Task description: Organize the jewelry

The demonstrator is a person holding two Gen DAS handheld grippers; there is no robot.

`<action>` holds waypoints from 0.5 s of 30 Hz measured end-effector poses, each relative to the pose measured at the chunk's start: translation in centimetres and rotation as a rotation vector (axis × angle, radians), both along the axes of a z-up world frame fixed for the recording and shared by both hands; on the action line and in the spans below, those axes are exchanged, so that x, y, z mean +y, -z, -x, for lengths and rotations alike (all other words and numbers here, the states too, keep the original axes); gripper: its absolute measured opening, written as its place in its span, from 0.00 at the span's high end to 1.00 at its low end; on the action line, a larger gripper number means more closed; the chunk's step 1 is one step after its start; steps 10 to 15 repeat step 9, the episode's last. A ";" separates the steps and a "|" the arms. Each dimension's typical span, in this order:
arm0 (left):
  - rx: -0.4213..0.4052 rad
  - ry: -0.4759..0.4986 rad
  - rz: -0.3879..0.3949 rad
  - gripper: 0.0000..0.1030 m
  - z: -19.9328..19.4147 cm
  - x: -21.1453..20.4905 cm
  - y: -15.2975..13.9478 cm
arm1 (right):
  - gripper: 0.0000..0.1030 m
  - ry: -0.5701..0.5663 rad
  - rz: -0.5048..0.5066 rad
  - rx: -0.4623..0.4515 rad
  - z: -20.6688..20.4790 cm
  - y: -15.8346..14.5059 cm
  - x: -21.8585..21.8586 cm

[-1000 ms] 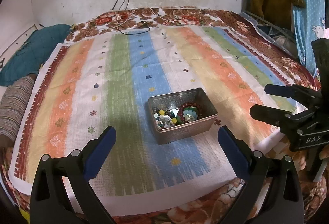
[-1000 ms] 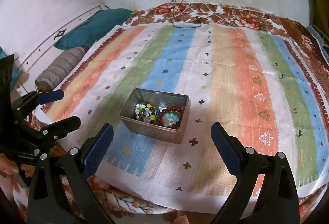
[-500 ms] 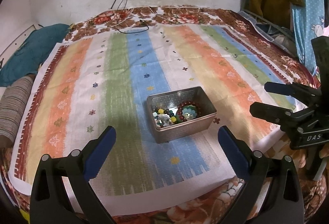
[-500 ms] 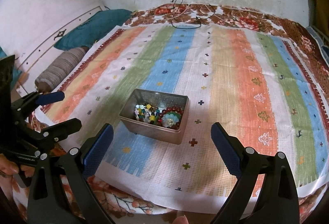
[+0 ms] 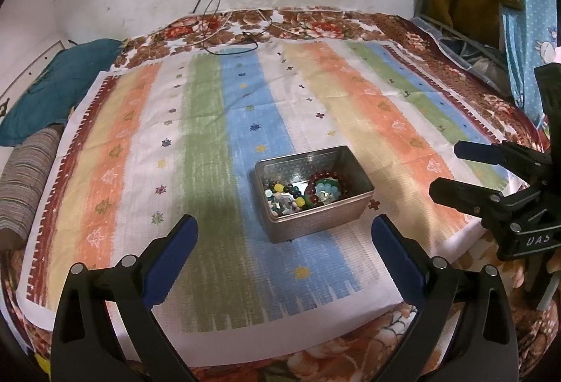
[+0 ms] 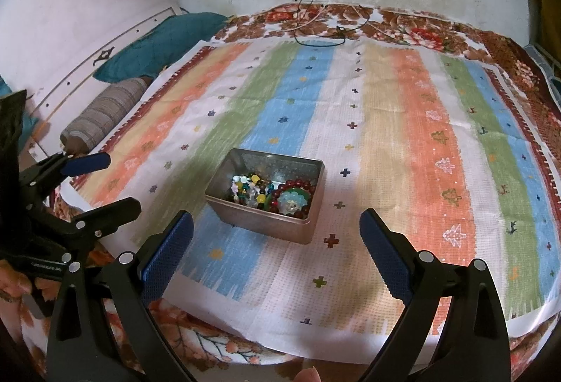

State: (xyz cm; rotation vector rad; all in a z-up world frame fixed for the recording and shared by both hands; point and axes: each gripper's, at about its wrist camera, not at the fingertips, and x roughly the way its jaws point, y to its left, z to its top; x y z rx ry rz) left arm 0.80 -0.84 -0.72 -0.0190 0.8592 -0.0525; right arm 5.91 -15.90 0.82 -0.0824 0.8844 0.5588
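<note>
**Both grippers open and empty, tin of jewelry sat on the cloth ahead**

Left gripper [image 5: 284,227] was wide open, blue pads well apart, nothing between them. Right gripper [image 6: 276,222] same: jaws spread wide, holding nothing. Each gripper also showed in the other's camera, off to the side at the bed edge, jaws parted there too.

Metal tin [image 5: 317,219] sat upright on the striped cloth [image 5: 207,143], on the blue stripe near its front edge, lid off. Both grippers hung back from it, not touching; the tin lay roughly on the centreline between each pair of fingers.

Inside the tin: a dark red bead bracelet [image 6: 294,187] on one side, ringed around a pale green beaded piece [image 6: 293,201]; loose mixed beads [image 6: 247,189] in yellow, green and white piled at the other side. Couldn't tell individual pieces apart in the pile.

Cloth lay flat over a floral bedspread [image 6: 403,20]. Teal pillow [image 5: 52,91] and striped bolster [image 5: 24,178] sat at the left side of the bed.
</note>
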 end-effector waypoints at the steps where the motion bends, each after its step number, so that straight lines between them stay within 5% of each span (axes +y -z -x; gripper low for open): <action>1: 0.002 -0.001 0.002 0.06 -0.1 0.1 0.1 | 0.06 0.000 0.001 -0.001 0.0 0.0 0.0; 15: 0.016 -0.004 0.000 0.06 -0.3 0.1 0.3 | 0.06 0.007 -0.007 0.004 0.0 0.1 -0.1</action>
